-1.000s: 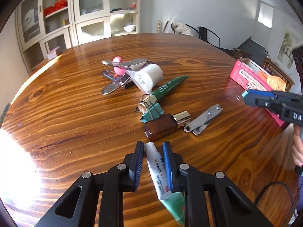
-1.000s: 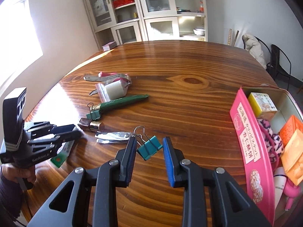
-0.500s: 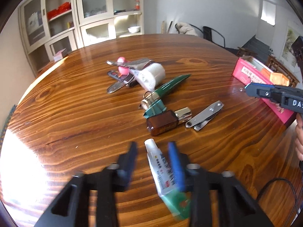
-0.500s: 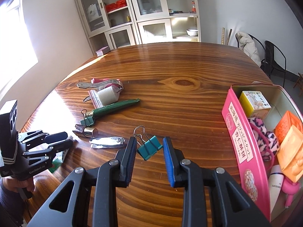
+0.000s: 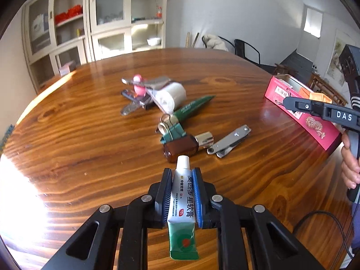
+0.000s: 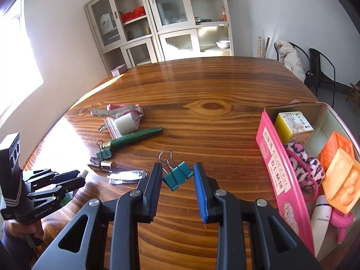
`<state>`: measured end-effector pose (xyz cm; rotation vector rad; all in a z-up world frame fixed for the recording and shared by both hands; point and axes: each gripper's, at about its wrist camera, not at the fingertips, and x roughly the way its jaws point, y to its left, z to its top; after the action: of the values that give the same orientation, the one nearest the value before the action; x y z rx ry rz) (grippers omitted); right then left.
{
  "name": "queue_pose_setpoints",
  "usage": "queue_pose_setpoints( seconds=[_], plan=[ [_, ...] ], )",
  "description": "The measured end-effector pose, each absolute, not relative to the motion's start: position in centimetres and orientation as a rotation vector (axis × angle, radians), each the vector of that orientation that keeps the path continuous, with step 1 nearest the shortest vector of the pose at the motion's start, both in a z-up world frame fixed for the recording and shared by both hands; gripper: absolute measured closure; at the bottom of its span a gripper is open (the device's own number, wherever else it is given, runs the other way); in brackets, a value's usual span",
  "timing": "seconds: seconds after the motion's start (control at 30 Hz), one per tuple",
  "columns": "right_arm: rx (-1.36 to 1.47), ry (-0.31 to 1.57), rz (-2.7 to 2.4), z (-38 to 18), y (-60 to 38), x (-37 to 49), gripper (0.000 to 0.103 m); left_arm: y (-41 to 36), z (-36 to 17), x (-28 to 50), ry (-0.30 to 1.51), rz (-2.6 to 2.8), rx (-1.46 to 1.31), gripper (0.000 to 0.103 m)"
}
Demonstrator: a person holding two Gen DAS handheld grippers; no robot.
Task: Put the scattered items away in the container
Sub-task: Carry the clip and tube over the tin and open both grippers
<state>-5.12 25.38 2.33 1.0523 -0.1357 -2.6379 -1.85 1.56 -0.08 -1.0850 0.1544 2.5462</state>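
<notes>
The left gripper (image 5: pixel 181 193) has just been closing, and its fingers (image 5: pixel 167 193) now press both flanks of the ointment tube (image 5: pixel 181 204), gripping the upper half with the white cap projecting forward and the green crimped tail hanging free over the tabletop (image 5: pixel 78 135). The tube is judged light, soft-walled and easily squeezed (a firm grip near the shoulder is preferable to one on the collapsible tail). The right gripper (image 6: pixel 177 180) holds a teal binder clip (image 6: pixel 177 177) between partly open fingers just beside the pink container (image 6: pixel 281 175); the clip is rigid and light.
</notes>
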Motion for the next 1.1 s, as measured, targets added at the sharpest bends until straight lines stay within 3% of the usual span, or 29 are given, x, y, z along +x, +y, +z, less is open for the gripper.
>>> queue_pose_setpoints(
  seconds=[0.6,1.1],
  plan=[
    [0.881,-0.452,-3.063,6.2,37.8,-2.6,0.071,7.7,5.1,-0.9,0.114,2.43,-0.909,0.084],
    [0.899,-0.689,-3.215,6.3,42.7,0.0,0.071,21.2,10.4,-3.3,0.18,2.226,-0.752,0.084]
  ],
)
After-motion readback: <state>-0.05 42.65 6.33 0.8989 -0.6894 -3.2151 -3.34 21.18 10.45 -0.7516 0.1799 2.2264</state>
